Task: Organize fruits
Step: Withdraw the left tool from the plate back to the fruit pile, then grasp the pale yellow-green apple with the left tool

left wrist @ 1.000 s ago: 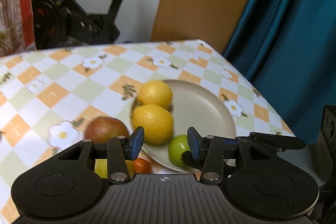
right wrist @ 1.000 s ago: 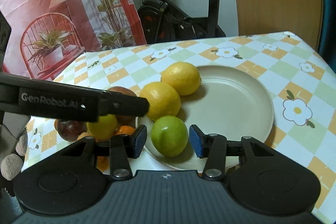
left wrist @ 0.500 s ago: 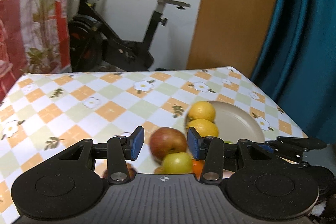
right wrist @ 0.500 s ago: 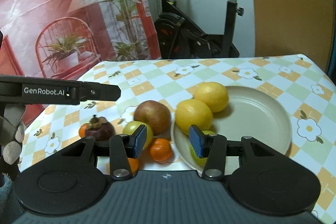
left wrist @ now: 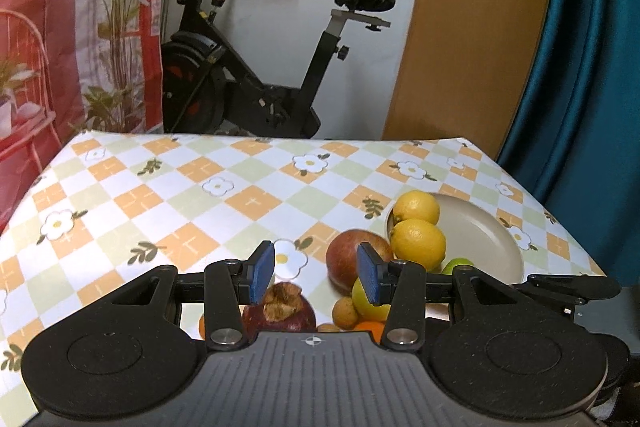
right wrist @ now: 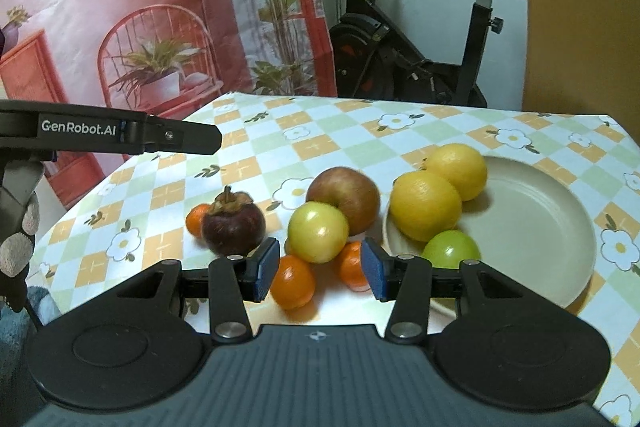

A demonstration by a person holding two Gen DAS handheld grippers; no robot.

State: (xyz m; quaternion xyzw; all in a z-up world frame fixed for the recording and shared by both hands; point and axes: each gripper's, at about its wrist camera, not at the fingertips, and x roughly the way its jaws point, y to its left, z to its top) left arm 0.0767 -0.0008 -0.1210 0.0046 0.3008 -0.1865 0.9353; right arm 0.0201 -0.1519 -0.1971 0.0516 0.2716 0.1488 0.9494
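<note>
Tabletop (right wrist: 332, 143) is wearing a checked cloth of orange, pale green and white squares with printed daisies and leaf sprigs, and it is carrying all the fruit toward its right side. A beige plate (right wrist: 536, 227) is sitting near the right edge, holding two lemons (right wrist: 426, 205) that are touching each other at its left rim and a green fruit (right wrist: 452, 251) at its near rim. Just left of the plate, on the cloth, a red apple (right wrist: 346, 193) is lying against a yellow-green apple (right wrist: 318, 231), with small oranges (right wrist: 292, 285) in front of them and a dark mangosteen (right wrist: 234, 223) further left.

The left tool (left wrist: 316, 277) is hovering above the mangosteen (left wrist: 280, 311) with its blue pads partly apart, gripping nothing. The right tool (right wrist: 318, 269) is likewise standing partly open and empty over the small oranges.

Behind the tabletop a black exercise bike (left wrist: 256, 75) is standing against a white wall. A red printed backdrop (right wrist: 140, 27) showing plants and a wire chair is hanging on the left, a tan wooden panel (left wrist: 472, 27) and a teal curtain (left wrist: 592, 67) on the right.
</note>
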